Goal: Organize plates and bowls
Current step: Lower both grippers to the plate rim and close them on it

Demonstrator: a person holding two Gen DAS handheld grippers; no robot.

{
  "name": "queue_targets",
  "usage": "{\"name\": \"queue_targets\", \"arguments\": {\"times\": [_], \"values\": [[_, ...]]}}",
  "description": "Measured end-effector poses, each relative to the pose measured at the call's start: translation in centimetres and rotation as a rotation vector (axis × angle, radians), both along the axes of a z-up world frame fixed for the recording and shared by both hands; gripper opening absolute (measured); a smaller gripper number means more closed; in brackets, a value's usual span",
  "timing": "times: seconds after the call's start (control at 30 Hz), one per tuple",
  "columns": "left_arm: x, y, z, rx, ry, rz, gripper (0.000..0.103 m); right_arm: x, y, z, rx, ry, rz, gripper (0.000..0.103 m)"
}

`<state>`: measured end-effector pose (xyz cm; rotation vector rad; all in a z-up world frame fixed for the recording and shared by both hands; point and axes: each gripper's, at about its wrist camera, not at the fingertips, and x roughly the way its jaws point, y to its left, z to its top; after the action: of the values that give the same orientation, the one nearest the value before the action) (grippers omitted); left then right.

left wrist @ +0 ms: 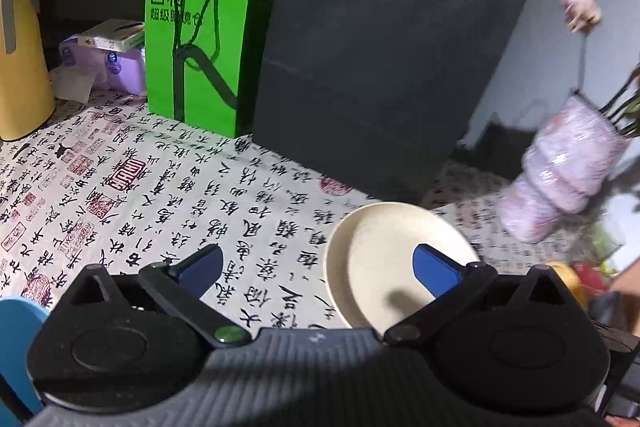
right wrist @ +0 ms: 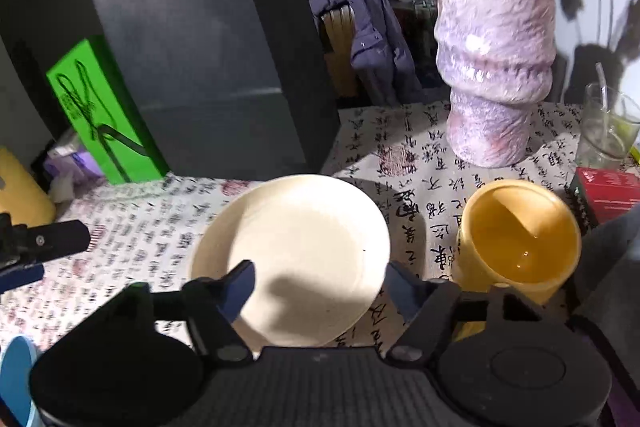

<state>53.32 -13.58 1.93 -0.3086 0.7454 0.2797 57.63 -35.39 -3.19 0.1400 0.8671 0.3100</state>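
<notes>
- The table under me is covered by a cloth (left wrist: 168, 195) printed all over with black calligraphy and red seal stamps; it is the largest thing in both my views.
- At the back stands a tall dark grey paper bag (left wrist: 376, 59), upright, with a bright green paper bag (left wrist: 200, 39) just beside it on its left. Left of the green one lies a lilac tissue pack (left wrist: 116, 67) with a small box on top, and at the far left edge a yellow jug (left wrist: 20, 67).
- To the right a mottled pink-purple vase (right wrist: 496, 63) stands on the cloth with stems rising out of it. Behind it a purple garment hangs over a chair back (right wrist: 360, 39).
- My left gripper (left wrist: 320, 267) has its jaws spread wide and grips nothing. Its right finger hangs over the cream plate (left wrist: 384, 263); whether it touches the plate I cannot tell.
- My right gripper (right wrist: 324, 287) is partly open, gripping nothing. The near part of the plate lies between its two blue fingers: the left one over the plate's inside, the right one outside its rim. I see no pad pressing.
- The cream plate is empty and sits on the cloth in front of the grey bag, near the middle of the table.
- Just right of the plate stands a yellow cup (right wrist: 520, 239), with what looks like a little liquid in the bottom.
- Further right is a clear glass (right wrist: 608, 131) with a straw in it, and a red box (right wrist: 604, 195) near it.
- A blue rounded thing (left wrist: 18, 339) shows at the lower left edge; I cannot tell what it is.
</notes>
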Motion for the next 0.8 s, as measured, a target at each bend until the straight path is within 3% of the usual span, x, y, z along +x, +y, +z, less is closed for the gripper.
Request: {"name": "queue_targets", "arguments": {"times": [0.2, 0.33, 0.57, 0.8], "values": [[3.2, -0.4, -3.1, 0.025, 0.079, 0.0, 0.102, 2.1, 0.6, -3.3, -0.038, 0.024, -0.017, 0.045], [4.7, -0.5, -5.2, 0.043, 0.126, 0.02, 0.096, 2.3, 1.4, -4.7, -0.113, 0.003, -0.019, 0.024], [7.2, -1.5, -7.9, 0.065, 0.216, -0.023, 0.078, 2.1, 1.1, -5.2, -0.125, -0.021, -0.009, 0.016], [8.0, -2.8, -9.6, 0.078, 0.264, -0.033, 0.065, 1.9, 1.6, -5.8, -0.129, -0.008, 0.02, 0.016]]}}
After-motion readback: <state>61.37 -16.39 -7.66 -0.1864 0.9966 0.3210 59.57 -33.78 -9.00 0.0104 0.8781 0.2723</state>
